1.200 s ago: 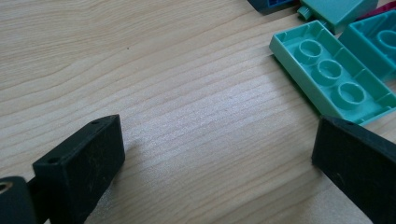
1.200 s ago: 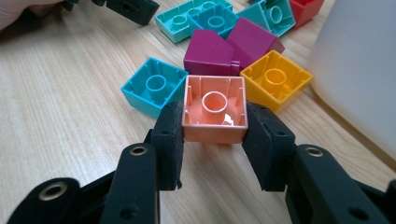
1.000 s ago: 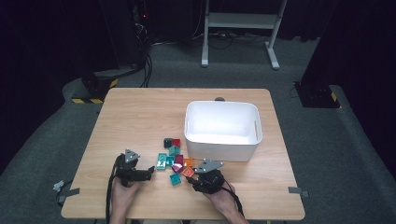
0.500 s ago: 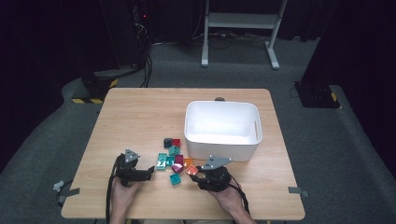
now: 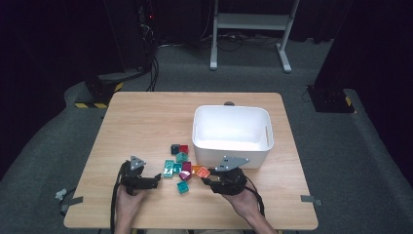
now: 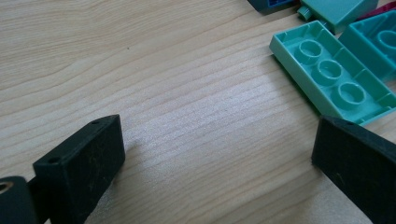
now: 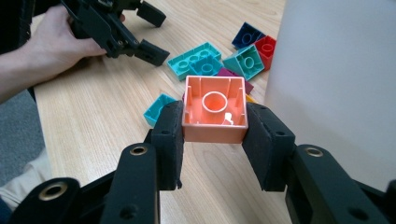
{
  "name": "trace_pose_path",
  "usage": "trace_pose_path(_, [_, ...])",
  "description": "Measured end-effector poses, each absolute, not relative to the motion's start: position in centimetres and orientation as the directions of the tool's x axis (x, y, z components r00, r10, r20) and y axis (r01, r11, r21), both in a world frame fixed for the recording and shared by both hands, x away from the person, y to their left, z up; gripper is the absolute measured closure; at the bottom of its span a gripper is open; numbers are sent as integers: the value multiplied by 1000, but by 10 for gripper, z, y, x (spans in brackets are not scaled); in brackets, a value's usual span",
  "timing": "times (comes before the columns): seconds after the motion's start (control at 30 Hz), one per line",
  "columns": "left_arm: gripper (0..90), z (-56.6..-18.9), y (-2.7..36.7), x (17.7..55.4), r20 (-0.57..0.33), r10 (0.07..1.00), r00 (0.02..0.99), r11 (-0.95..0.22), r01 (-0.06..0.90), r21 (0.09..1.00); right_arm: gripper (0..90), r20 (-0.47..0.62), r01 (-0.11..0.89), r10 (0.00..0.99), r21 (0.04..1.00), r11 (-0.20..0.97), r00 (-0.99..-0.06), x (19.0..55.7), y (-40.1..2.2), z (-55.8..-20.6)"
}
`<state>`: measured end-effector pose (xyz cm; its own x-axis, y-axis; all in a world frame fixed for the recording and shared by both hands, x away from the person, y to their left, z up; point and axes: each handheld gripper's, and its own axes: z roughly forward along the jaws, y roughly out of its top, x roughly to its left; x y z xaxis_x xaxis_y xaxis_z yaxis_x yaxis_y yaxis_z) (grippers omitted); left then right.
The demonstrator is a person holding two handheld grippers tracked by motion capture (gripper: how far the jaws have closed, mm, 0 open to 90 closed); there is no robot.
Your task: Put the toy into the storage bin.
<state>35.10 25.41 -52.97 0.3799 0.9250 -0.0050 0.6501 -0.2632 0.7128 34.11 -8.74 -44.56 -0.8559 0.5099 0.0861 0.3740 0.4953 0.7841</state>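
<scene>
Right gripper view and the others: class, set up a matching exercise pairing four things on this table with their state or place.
Things:
1. orange brick
2. left hand-held gripper
3. white bin
4. long mint-green brick

States:
A. lies hollow side up on the wood
B. clamped between two black pads, off the table
C. jaws wide apart, nothing between them
D. stands past the brick pile, on the right hand-held gripper's side

Pairs: 1-B, 2-C, 3-D, 4-A
</scene>
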Motion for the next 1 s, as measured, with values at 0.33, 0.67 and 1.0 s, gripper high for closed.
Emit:
trace_pose_path(0.33, [28,-530,254,351,-5,925,380,-263,650,713,592,84,359,504,800,481,-860,346,-93,-426])
trace_pose_path(0.67, [29,-530,254,351,-5,925,379,-263,649,714,591,96,355,510,825,439,-854,355,-109,-397])
trace_pose_path(1.0, [31,-530,254,351,-5,925,379,-262,649,714,591,87,360,576,852,379,-813,374,-124,-376])
